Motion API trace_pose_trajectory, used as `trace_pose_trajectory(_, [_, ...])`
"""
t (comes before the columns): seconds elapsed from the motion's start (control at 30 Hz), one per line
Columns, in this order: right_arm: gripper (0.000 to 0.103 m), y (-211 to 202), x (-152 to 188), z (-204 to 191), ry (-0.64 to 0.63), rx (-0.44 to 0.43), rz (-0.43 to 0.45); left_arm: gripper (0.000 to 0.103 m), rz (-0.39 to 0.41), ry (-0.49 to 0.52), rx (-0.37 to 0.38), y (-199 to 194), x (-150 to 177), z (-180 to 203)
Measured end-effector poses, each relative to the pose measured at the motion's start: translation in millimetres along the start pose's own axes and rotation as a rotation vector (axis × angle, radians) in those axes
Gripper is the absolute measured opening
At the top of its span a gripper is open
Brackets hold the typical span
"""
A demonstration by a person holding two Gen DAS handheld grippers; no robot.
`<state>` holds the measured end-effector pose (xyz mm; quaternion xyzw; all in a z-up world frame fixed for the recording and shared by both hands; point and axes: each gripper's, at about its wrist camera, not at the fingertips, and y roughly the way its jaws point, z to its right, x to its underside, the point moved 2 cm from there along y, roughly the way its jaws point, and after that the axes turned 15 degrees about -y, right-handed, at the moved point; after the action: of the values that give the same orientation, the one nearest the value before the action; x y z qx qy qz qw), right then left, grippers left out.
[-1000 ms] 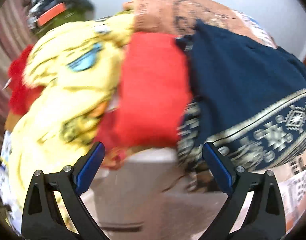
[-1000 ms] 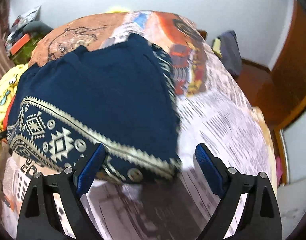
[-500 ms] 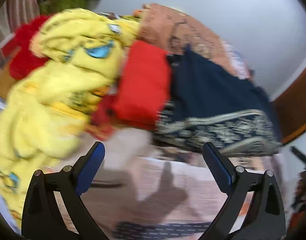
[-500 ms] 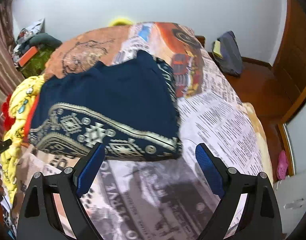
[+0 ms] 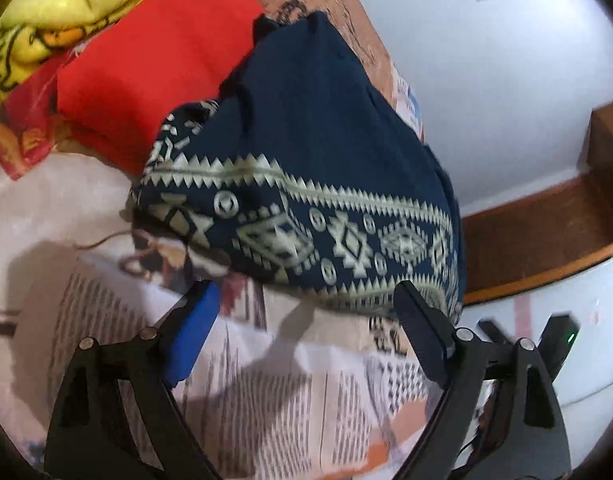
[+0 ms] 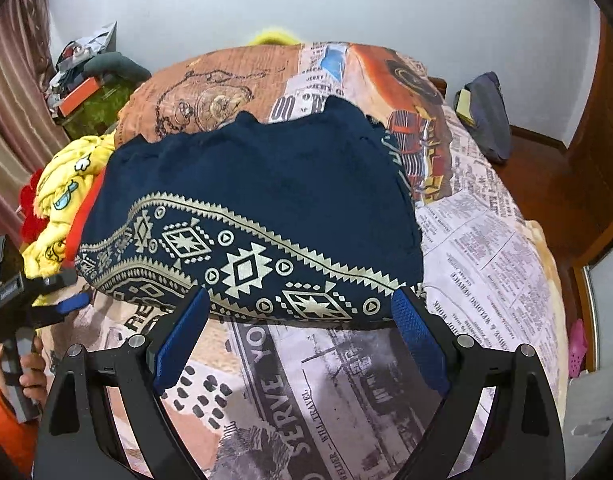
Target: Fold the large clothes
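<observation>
A folded navy garment with a cream geometric border lies on the bed; the left wrist view shows it too. My right gripper stands open, its blue pads either side of the patterned hem and not touching it. My left gripper points at the garment's left end. Its jaws are closing, the hem lies just ahead of the tips, and the pads press on nothing. In the right wrist view the left gripper shows at the left edge, held by a hand.
A newspaper-print sheet covers the bed. A red folded cloth and a yellow cartoon blanket are piled left of the garment. A dark bag lies on the wooden floor. A cluttered green stand is by the curtain.
The left wrist view has swung and rolled from the yellow and red pile onto the navy garment's hem. The right gripper has drawn back and up a little, showing more of the bed.
</observation>
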<state>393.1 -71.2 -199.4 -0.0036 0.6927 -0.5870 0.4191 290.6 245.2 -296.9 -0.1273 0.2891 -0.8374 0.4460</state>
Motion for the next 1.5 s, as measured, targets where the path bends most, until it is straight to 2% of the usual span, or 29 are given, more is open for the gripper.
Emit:
trace_pose_trajectory(0.13, [0.090,8.6,1.5,4.1,0.019,-0.018,-0.013,0.087,0.037,-0.025,0.043,9.0,-11.9,-0.4])
trace_pose_trajectory(0.27, [0.090,14.7,1.1,5.5,0.040,-0.035,-0.020,0.085,0.042,0.051,-0.035,30.3,-15.3,16.8])
trace_pose_trajectory(0.3, [0.090,16.1,1.0,4.6,0.044,-0.039,-0.023,0.077,0.040,0.056,-0.046,32.8,-15.6,21.0])
trace_pose_trajectory(0.33, [0.090,16.8,1.3,3.3,0.046,-0.043,-0.023,0.060,0.026,0.053,-0.034,33.8,-15.7,25.5])
trace_pose_trajectory(0.4, [0.090,15.5,1.8,-0.1,0.041,-0.051,-0.020,0.046,-0.006,0.042,0.023,31.0,-15.2,34.9])
trace_pose_trajectory(0.5, [0.090,11.9,1.3,-4.5,0.021,-0.050,-0.009,0.047,0.067,0.097,0.086,11.9,-10.8,58.3])
trace_pose_trajectory(0.57, [0.090,10.8,-0.1,-5.8,0.011,-0.047,-0.009,0.051,0.085,0.125,0.086,12.3,-6.9,66.0])
trace_pose_trajectory(0.63, [0.090,9.6,-1.7,-6.4,0.006,-0.044,-0.008,0.060,0.070,0.101,0.066,21.5,-5.5,61.0])
trace_pose_trajectory(0.77, [0.090,5.8,-2.7,-6.0,0.008,-0.048,0.005,0.060,-0.014,-0.008,0.070,54.8,-6.6,33.2])
trace_pose_trajectory(0.87, [0.090,9.0,-2.4,-6.5,0.002,-0.047,-0.006,0.058,-0.004,0.036,0.053,60.2,-6.1,45.2])
trace_pose_trajectory(0.9, [0.090,10.9,-1.7,-6.9,-0.003,-0.045,-0.013,0.055,0.003,0.052,0.065,58.1,-6.3,52.6])
trace_pose_trajectory(1.03, [0.090,17.0,0.0,-7.1,-0.021,-0.030,-0.029,0.055,0.094,0.150,0.136,34.0,-4.6,92.3])
trace_pose_trajectory(1.13, [0.090,20.0,-0.1,-6.4,-0.016,-0.037,-0.030,0.055,0.133,0.190,0.091,40.3,-7.7,103.9])
trace_pose_trajectory(1.27, [0.090,24.4,-5.0,-6.2,-0.010,-0.045,-0.027,0.055,0.162,0.087,-0.024,63.7,-33.3,78.7])
trace_pose_trajectory(1.37, [0.090,25.6,-8.3,-9.5,-0.014,-0.051,-0.022,0.055,0.170,0.014,-0.046,79.3,-54.0,59.3])
trace_pose_trajectory(1.43, [0.090,26.2,-12.2,-13.0,-0.028,-0.049,-0.021,0.044,0.199,0.014,-0.054,76.0,-57.5,62.1])
trace_pose_trajectory(1.5, [0.090,26.7,-16.8,-15.7,-0.041,-0.042,-0.021,0.024,0.242,0.048,-0.083,66.3,-53.8,71.2])
